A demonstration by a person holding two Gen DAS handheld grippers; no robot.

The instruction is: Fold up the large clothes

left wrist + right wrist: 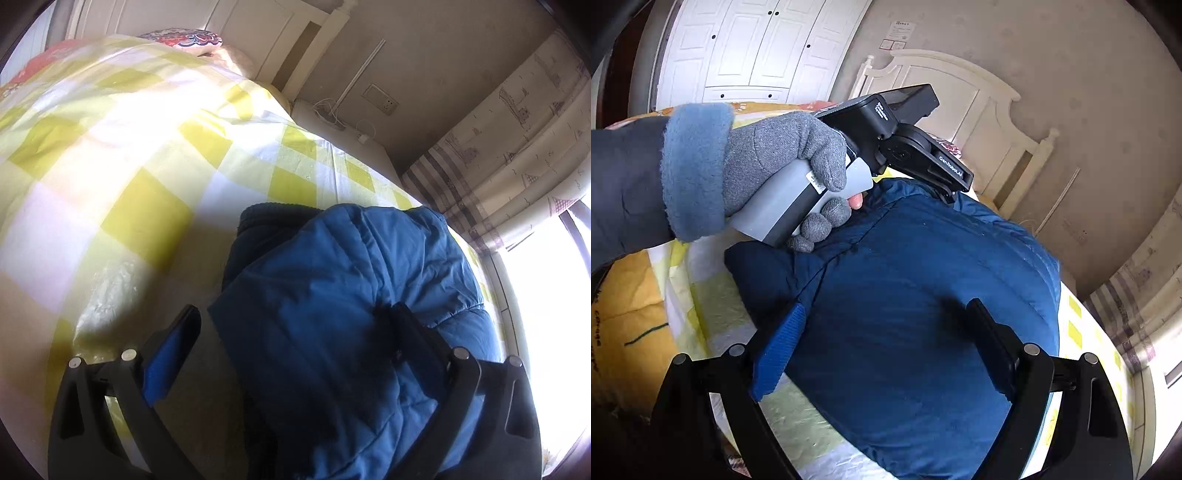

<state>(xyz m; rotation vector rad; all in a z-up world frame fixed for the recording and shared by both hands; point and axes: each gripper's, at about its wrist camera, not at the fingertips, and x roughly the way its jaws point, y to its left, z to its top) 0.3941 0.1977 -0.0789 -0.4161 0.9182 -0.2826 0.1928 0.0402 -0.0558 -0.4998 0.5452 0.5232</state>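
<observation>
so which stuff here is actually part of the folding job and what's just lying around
Part of the job:
blue padded jacket
left gripper
right gripper
gloved hand holding the left gripper
checked bedspread, the work surface

Just lying about:
patterned pillow
charger and cable
curtain
headboard
wardrobe doors

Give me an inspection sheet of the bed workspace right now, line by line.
Surface: bed with yellow-and-white checked cover.
Job's things: blue padded jacket, bunched up on the cover.
Clutter: patterned pillow by the headboard.
Grippers: left gripper open, one finger resting on the jacket; right gripper open above the jacket; gloved hand holds the left gripper.
Cables: white cable on the bedside unit.
Surroundings: curtain, wardrobe doors.
</observation>
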